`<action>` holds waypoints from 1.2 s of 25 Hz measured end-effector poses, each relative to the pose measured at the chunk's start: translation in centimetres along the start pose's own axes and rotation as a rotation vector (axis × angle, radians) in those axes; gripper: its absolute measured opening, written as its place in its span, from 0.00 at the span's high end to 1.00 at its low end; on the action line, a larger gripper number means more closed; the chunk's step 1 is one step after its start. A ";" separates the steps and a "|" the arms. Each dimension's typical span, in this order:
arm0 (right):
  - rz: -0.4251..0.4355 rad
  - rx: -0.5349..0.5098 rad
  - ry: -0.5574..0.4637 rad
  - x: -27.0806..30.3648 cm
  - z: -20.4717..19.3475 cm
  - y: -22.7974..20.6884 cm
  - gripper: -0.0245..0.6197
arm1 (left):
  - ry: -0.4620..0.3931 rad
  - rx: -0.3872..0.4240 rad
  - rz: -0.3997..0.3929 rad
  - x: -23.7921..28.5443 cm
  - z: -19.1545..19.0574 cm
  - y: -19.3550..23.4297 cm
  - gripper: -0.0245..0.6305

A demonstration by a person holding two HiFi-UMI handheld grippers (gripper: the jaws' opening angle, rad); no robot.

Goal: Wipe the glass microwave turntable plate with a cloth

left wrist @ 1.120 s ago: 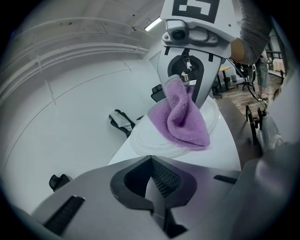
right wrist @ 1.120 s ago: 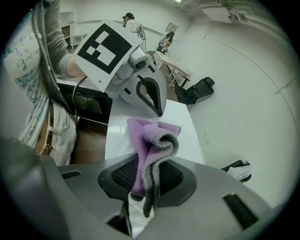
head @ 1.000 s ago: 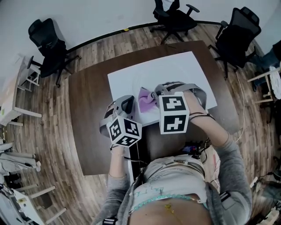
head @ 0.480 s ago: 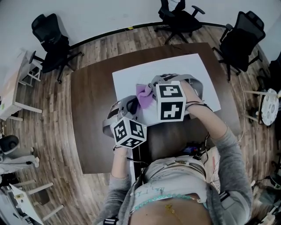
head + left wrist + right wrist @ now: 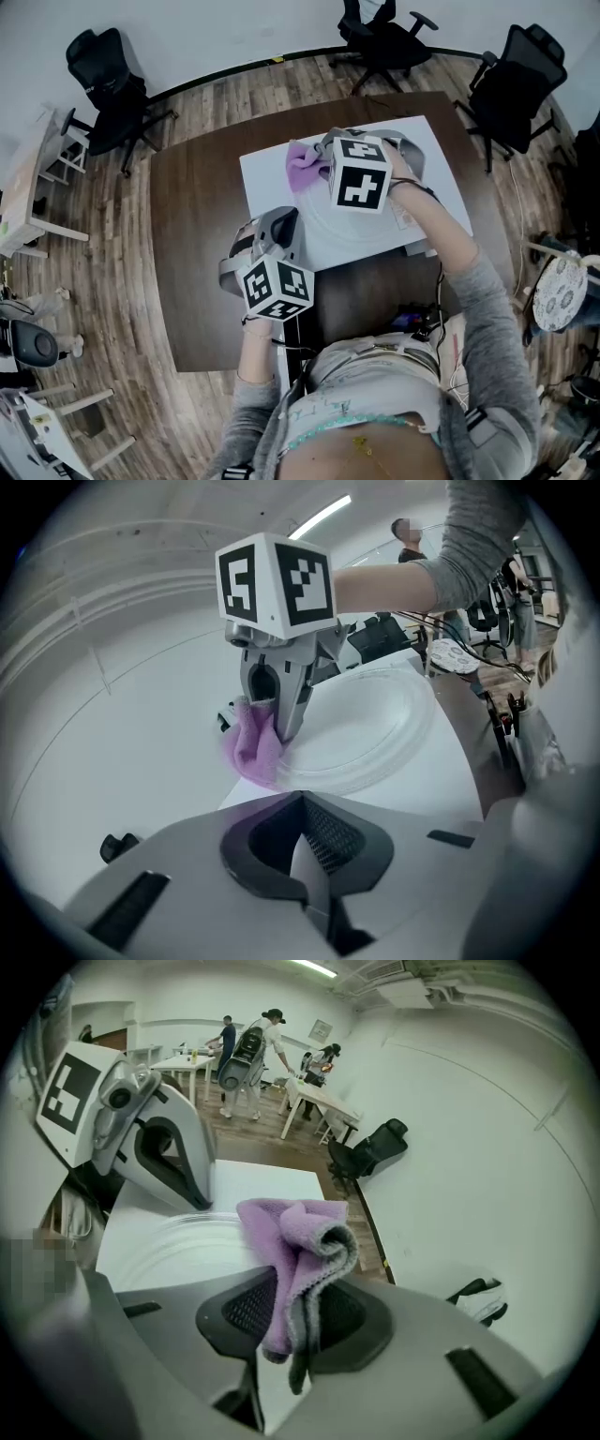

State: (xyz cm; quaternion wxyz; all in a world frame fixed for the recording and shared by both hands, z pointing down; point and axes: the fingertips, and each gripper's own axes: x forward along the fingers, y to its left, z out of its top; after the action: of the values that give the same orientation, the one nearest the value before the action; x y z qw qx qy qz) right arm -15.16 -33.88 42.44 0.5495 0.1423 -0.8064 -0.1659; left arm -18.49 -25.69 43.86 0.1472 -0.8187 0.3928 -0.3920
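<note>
Both claws, left gripper [image 5: 284, 221] and right gripper [image 5: 322, 155], wear pale grey moulded shells with dark mesh pads [image 5: 244, 1312] lining the mouth and, behind it, a white cube [image 5: 360, 174] printed with black square markers; behind those, grey long sleeves [image 5: 486, 309] and thin black cables [image 5: 424, 323].

A pale, bare wall [image 5: 187, 28] curves along the far side, with wood plank flooring [image 5: 122, 234] below it. A dark brown table [image 5: 187, 281] stands in the middle. Black office chairs wait at the far left [image 5: 103, 89], far centre [image 5: 380, 37] and far right [image 5: 511, 80]. White tables [image 5: 23, 206] stand at the left edge. A strip light [image 5: 319, 517] glows on the ceiling.
</note>
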 end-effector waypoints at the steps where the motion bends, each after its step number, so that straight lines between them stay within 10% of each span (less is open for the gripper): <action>1: -0.011 0.017 -0.002 0.1 -0.3 -0.5 0.80 | -0.001 0.000 0.000 0.0 0.0 0.0 0.96; 30: -0.168 0.247 0.156 -4.6 -13.7 -2.7 0.80 | -0.008 -0.024 -0.003 -0.2 -0.3 0.2 0.96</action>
State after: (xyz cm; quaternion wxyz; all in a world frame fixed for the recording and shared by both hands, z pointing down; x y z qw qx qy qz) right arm -0.59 -35.95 42.17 0.5729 0.2878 -0.7610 -0.0995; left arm -18.94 -25.64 43.80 0.1382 -0.8228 0.3956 -0.3841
